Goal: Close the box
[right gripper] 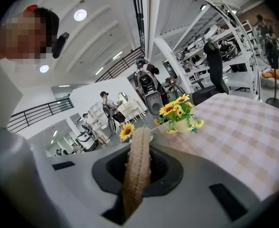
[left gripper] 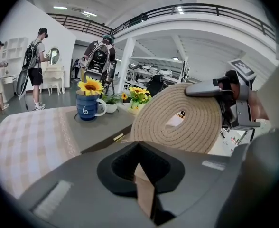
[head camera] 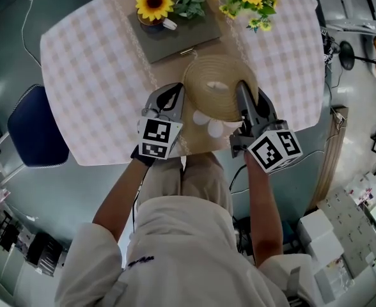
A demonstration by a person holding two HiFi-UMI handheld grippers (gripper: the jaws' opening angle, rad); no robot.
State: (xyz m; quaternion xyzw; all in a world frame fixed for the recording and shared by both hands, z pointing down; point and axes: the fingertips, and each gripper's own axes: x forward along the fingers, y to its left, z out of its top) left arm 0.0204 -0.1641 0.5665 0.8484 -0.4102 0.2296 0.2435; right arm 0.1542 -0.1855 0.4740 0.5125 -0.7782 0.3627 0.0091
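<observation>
Head view, far left: dark blue chair [head camera: 38, 130] beside the checked tabletop [head camera: 92, 75]. Upper middle of the tabletop: grey tray [head camera: 175, 43]. On the tray sit a blue mug [head camera: 151, 23] with one sunflower in it and a small pot with a green plant [head camera: 189, 4].

Left gripper [head camera: 172, 98] is at the near tabletop edge, just left of the lid. In its own view the fingers are clenched on a thin tan strip [left gripper: 144, 194]. Can't tell what the strip belongs to.

Centre: round woven lid [head camera: 217, 85] of the box, tipped up on edge between the two grippers, low centre of the tabletop. The left gripper view shows its coiled face with a small tag in the middle. Just under the lid's near rim is a tan patch with two pale round things [head camera: 201, 117] on it. The box body is otherwise hidden and its contents unclear, so it isn't closed yet.

Right gripper [head camera: 245, 98] is at the lid's right rim. In its own view the fingers are grasping the lid's rope edge, which stands upright between them.

Upper right of the tabletop: white pot [right gripper: 181, 123] holding a bunch of sunflowers, on the cloth and well apart from the lid.
</observation>
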